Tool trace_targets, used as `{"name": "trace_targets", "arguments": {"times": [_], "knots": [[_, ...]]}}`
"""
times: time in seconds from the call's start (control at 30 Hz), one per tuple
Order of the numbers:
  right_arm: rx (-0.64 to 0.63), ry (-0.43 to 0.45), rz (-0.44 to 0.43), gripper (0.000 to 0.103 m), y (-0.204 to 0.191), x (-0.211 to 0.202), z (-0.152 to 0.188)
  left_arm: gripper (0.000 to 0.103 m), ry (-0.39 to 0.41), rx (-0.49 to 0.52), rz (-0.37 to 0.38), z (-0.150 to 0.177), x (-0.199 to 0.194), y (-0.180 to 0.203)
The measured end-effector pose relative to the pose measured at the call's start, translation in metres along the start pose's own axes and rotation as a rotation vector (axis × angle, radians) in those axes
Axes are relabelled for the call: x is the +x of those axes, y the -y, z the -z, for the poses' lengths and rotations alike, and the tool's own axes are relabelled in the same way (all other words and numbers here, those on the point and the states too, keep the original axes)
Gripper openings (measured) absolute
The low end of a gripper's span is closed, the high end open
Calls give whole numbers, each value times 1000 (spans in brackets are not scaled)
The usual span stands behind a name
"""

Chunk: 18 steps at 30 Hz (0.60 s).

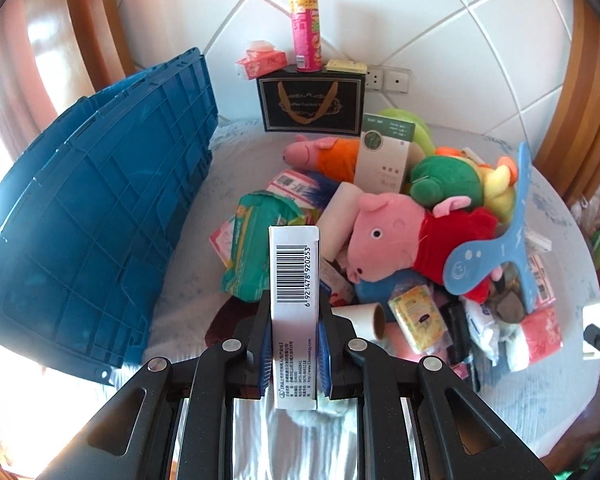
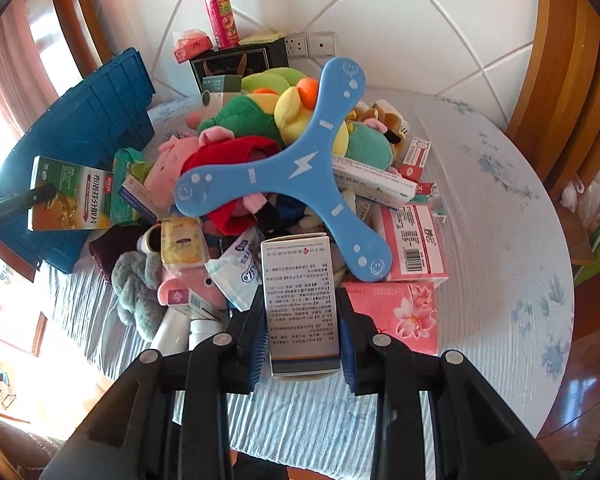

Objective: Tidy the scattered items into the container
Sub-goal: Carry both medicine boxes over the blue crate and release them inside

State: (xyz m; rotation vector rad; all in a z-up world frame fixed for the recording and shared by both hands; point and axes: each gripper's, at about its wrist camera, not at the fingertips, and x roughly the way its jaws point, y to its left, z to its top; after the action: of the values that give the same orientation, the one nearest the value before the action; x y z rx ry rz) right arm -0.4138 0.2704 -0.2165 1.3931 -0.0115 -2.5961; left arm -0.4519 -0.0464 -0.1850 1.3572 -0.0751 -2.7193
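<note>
My left gripper (image 1: 294,312) is shut on a white medicine box with a barcode (image 1: 294,276), held upright above the table; from the right wrist view the same box shows its green and brown face (image 2: 70,200) at the left. My right gripper (image 2: 300,312) is shut on a white box with printed text (image 2: 298,300), just in front of the pile. The blue crate (image 1: 100,208) stands at the left, also in the right wrist view (image 2: 96,120). The pile holds a pink pig plush (image 1: 384,236) and a blue three-armed boomerang (image 2: 300,168).
A black gift bag (image 1: 311,100) with a pink snack can (image 1: 306,34) and tissue pack (image 1: 260,62) stands at the wall. A pink floral tissue pack (image 2: 400,316), a grey plush (image 2: 136,292) and white tubes (image 2: 180,332) lie near my right gripper. The round table's edge (image 2: 552,320) curves at the right.
</note>
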Motion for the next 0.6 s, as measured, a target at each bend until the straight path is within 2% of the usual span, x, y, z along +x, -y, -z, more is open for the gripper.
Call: {"name": "trace_targets", "arguments": {"times": [0.4,0.6], "knots": [[4,48,4,30,-33,-22,-26,18,53,-10,48,-22,-26,-15],[-13,77,-2,30,-55,-31,-42,18,109,-11,66,-37,-43,-29]]}}
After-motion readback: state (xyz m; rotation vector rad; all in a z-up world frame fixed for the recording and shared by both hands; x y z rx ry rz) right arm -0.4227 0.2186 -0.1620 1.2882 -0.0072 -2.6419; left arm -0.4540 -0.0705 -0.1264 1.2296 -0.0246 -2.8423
